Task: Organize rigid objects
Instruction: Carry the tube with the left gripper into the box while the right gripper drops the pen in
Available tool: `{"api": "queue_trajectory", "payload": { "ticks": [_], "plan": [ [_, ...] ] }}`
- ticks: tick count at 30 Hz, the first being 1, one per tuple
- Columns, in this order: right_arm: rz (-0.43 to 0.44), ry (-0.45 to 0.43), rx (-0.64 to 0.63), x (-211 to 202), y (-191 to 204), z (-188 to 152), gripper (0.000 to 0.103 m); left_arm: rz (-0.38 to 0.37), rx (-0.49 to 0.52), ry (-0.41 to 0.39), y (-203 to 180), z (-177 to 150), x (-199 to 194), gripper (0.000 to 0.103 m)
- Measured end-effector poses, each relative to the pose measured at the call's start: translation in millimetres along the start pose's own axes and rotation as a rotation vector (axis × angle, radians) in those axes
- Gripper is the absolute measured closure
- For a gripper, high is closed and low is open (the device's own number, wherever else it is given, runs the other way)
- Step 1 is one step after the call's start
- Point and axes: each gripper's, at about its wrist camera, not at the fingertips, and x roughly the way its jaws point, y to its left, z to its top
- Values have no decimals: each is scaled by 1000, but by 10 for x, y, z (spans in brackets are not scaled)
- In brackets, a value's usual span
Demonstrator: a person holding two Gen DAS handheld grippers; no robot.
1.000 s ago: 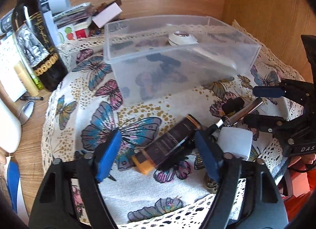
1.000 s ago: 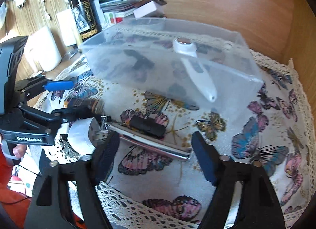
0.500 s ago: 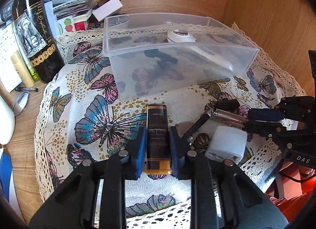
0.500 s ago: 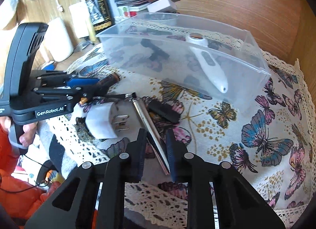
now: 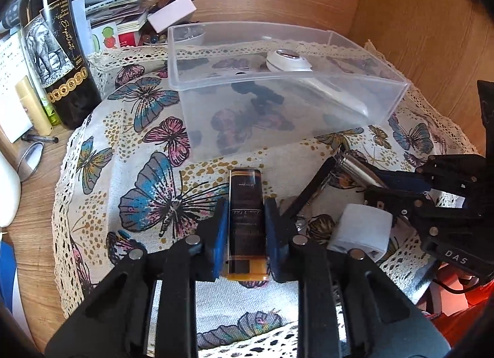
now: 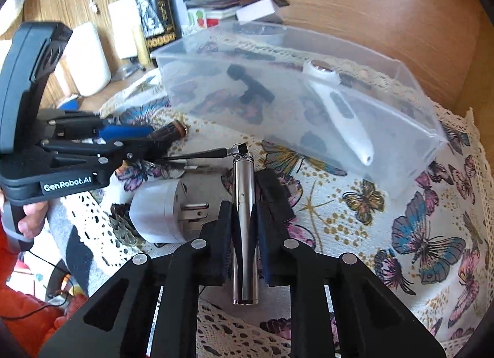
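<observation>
My left gripper (image 5: 246, 213) is shut on a dark brown tube with an orange end (image 5: 246, 203), held just above the butterfly cloth. My right gripper (image 6: 244, 216) is shut on a silver metal cylinder (image 6: 243, 203) with a thin black rod at its far end. A clear plastic bin (image 5: 278, 105) stands beyond both; it holds a white handheld device (image 6: 336, 111) and a black part (image 6: 250, 86). A white plug adapter (image 6: 160, 213) and a black block (image 6: 274, 194) lie on the cloth near the right gripper. The left gripper (image 6: 129, 132) also shows in the right wrist view.
A dark wine bottle (image 5: 55, 58), a cream tube (image 5: 32, 105), papers and small boxes (image 5: 129, 18) crowd the back left of the wooden desk. A small round mirror (image 5: 31, 162) lies at the cloth's left edge. Wooden walls (image 5: 416, 18) close the back and right.
Both grippers have closed: the left on the brown tube, now straight between its fingers, the right on the silver cylinder. Both objects are lifted slightly and both views have shifted nearer the bin.
</observation>
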Motion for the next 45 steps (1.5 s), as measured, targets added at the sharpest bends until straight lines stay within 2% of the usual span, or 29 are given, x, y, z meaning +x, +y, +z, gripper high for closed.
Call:
{"api": "queue_trajectory", "payload": {
  "ticks": [3,9,19,25,36,40,45],
  "plan": [
    [-15,-35,16,-114,-52,11,89,-12,-14,-7,-8,14,-32,80],
    [-40,-92,69,-278,-175,80,89,-33,-71,-73,60,106,-228,80],
    [-78,-227,112,-626,-293,262,89,-44,-84,-208,25,279,-591,80],
    [-77,-301,127,-793,-342,365,89,-50,-84,-257,9,382,-673,80],
    [-114,-316,150,-697,-547,600,89,-46,-59,-287,-19,628,-648,80],
    [-131,-316,158,-623,-640,718,89,-49,-53,-267,-15,761,-520,80],
    [-123,-261,147,-389,-707,858,89,-56,-51,-225,-4,899,-318,80]
  ]
}}
